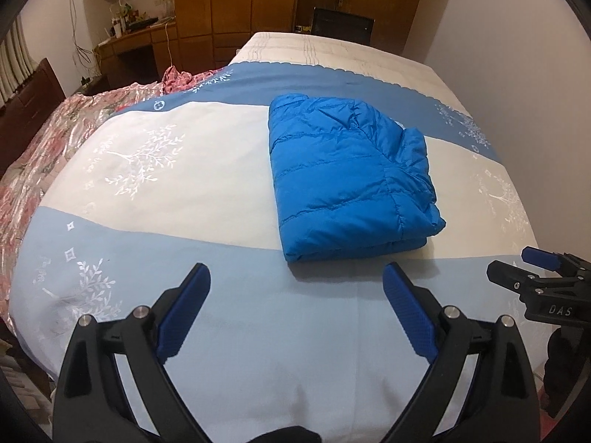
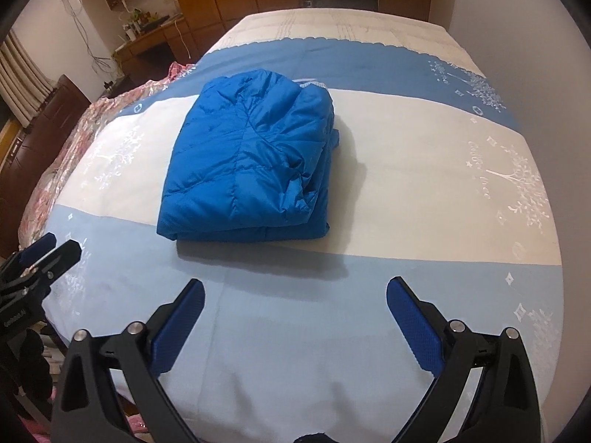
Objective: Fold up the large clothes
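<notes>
blue quilted jacket (image 1: 351, 177), folded into a compact stack, lying on the white band of a bedspread (image 1: 192, 317). left gripper (image 1: 295, 291) and right gripper (image 2: 295, 299): jaws spread wide, empty, near the jacket.

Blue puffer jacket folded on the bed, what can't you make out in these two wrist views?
- Folded blue quilted puffer jacket: sleeves and zip hidden, tucked under its own layers, both views.
- Wooden desk: items too small, left wrist view.
- Right gripper: cut off by the edge, left wrist view.
</notes>
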